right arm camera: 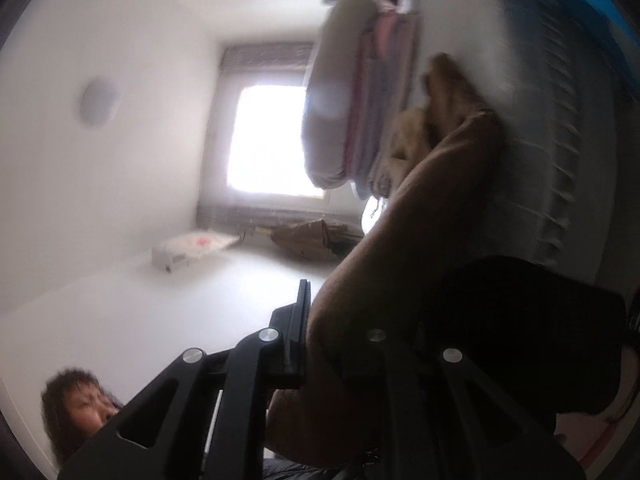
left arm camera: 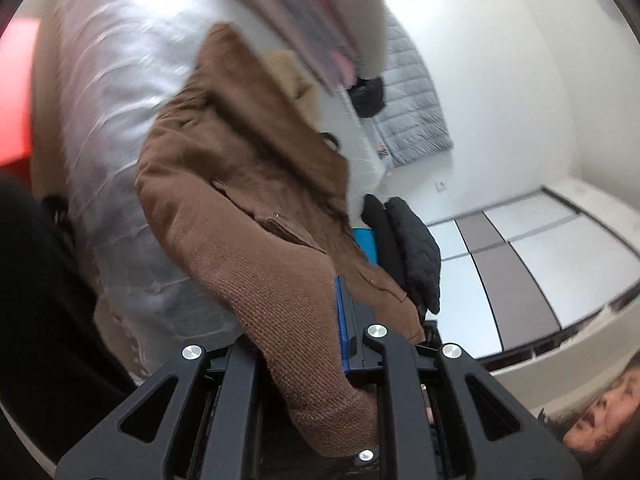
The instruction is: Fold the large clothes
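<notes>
A brown knitted coat (left arm camera: 240, 184) with a tan fur collar (left arm camera: 296, 76) hangs in the air in the left wrist view, over a pale quilted bed cover (left arm camera: 112, 92). My left gripper (left arm camera: 320, 320) is shut on the coat's ribbed sleeve end, its blue finger pad (left arm camera: 342, 320) pressed against the knit. In the right wrist view my right gripper (right arm camera: 320, 332) is shut on the other brown sleeve (right arm camera: 400, 248), which covers the right finger. Both views are tilted sideways and blurred.
Folded bedding (right arm camera: 352, 92) is stacked beside the coat. A grey quilted jacket (left arm camera: 412, 100) and a black quilted garment (left arm camera: 412, 248) lie at the bed's edge. A bright window (right arm camera: 272, 140) and a person's face (right arm camera: 80, 408) show in the right wrist view.
</notes>
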Available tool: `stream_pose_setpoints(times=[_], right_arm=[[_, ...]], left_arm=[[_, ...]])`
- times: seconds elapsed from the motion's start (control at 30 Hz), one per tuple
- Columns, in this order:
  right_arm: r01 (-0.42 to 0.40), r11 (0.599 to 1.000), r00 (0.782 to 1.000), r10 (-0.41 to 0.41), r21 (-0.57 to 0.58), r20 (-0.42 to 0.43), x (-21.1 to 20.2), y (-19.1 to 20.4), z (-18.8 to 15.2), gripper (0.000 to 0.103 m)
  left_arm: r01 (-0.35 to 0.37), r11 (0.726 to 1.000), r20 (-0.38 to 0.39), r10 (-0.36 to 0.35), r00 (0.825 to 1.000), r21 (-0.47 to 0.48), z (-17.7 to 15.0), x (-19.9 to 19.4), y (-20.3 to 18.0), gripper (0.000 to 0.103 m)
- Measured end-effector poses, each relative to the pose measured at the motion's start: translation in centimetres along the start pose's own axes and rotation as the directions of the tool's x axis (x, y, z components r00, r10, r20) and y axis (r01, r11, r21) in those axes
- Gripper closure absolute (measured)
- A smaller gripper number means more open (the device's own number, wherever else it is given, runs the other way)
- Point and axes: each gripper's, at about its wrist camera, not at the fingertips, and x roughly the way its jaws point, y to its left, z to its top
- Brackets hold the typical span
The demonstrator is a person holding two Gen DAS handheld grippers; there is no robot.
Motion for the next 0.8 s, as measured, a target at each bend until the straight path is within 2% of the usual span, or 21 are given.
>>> stream_pose_setpoints(times=[0.17,0.3,0.47,0.8], right_arm=[[-0.038,0.998,0.999,0.038,-0.041,0.012,1.2,1.9,2.0,0.090],[-0.071,0.991,0.997,0.072,-0.113,-0.002,4.7,4.5,5.8,0.090],[-0.105,0.985,0.994,0.105,-0.138,-0.001,8.1,5.8,9.8,0.090],[-0.061,0.986,0.998,0.065,-0.158,0.019,14.4,5.8,17.5,0.090]], left_arm=[[0.041,0.999,0.032,-0.041,0.999,-0.012,1.8,0.2,0.1,0.092],[0.058,0.998,0.078,-0.058,0.995,0.000,5.2,0.3,-0.8,0.092],[0.082,0.997,0.129,-0.079,0.988,-0.012,9.9,0.8,-0.9,0.092],[0.097,0.995,0.166,-0.097,0.981,0.009,18.4,3.1,-1.3,0.091]])
